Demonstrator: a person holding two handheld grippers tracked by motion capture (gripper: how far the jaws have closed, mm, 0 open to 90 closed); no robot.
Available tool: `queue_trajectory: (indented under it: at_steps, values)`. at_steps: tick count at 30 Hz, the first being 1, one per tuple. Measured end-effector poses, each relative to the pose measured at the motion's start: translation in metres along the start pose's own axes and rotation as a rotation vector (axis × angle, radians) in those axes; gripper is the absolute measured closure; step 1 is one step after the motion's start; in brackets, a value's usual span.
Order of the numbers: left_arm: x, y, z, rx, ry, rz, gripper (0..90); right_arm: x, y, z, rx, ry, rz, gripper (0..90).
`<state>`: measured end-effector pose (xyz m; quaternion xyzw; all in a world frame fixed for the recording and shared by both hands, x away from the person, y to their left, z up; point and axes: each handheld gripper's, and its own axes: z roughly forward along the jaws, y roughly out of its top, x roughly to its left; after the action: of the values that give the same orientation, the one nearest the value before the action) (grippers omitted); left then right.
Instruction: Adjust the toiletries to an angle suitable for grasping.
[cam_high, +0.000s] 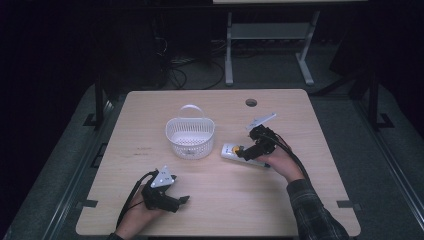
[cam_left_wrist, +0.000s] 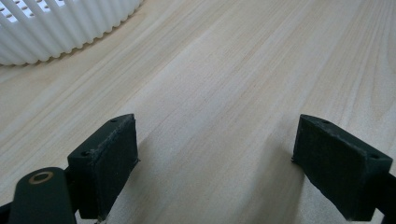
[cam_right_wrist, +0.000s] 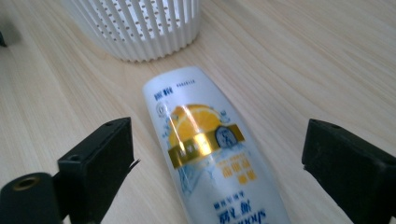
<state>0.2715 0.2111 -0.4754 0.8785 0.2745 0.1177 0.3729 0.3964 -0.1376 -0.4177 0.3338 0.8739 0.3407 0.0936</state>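
A white tube with an orange-slice label (cam_right_wrist: 210, 154) lies flat on the wooden table (cam_high: 280, 195), right of a white slatted basket (cam_high: 190, 137). My right gripper (cam_right_wrist: 219, 158) is open, its jaws standing on either side of the tube (cam_high: 231, 150) without touching it. In the high view the right gripper (cam_high: 245, 151) hovers over the tube's near end, pointing left. My left gripper (cam_high: 183, 201) rests open near the table's front edge, pointing right, with bare wood between its jaws (cam_left_wrist: 215, 158).
The basket (cam_right_wrist: 135, 23) looks empty and has an upright handle (cam_high: 190, 108); its wall (cam_left_wrist: 60, 28) stands just beyond the left gripper. A cable hole (cam_high: 251, 102) sits at the table's far edge. A metal stand (cam_high: 270, 35) is on the floor beyond.
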Motion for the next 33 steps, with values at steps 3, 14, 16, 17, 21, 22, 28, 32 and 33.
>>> queue_trajectory:
  at_steps: [3,14,16,17,21,22,28,32,33]
  values:
    - [0.0,0.0,0.0,0.002,0.001,0.003,12.9,0.001,0.006,0.004,0.009,0.001,-0.007,8.8]
    - [-0.001,0.0,0.0,-0.005,-0.001,-0.003,12.8,0.0,0.019,0.017,-0.031,0.016,0.031,21.3]
    - [-0.001,0.0,0.0,-0.006,-0.001,-0.003,12.8,-0.001,0.019,0.02,-0.034,0.012,0.036,27.4]
    - [-0.001,0.0,0.0,-0.005,-0.001,-0.003,12.8,-0.001,0.019,0.022,-0.04,0.013,0.042,30.6]
    - [-0.001,0.0,0.0,-0.004,-0.001,-0.003,12.8,-0.001,0.021,0.027,-0.05,0.002,0.052,48.6]
    - [-0.001,0.0,0.0,-0.004,-0.001,-0.003,12.8,0.0,0.022,0.029,-0.047,-0.011,0.053,56.1]
    - [-0.001,0.0,0.0,-0.007,-0.001,-0.005,12.8,0.004,0.028,0.037,-0.044,-0.04,0.076,81.6]
    - [-0.002,0.0,0.0,-0.006,-0.003,-0.004,12.8,0.002,0.029,0.046,-0.022,-0.052,0.098,89.5]
    - [-0.002,0.0,0.0,-0.006,-0.003,-0.004,12.8,0.002,0.029,0.048,-0.009,-0.051,0.101,89.5]
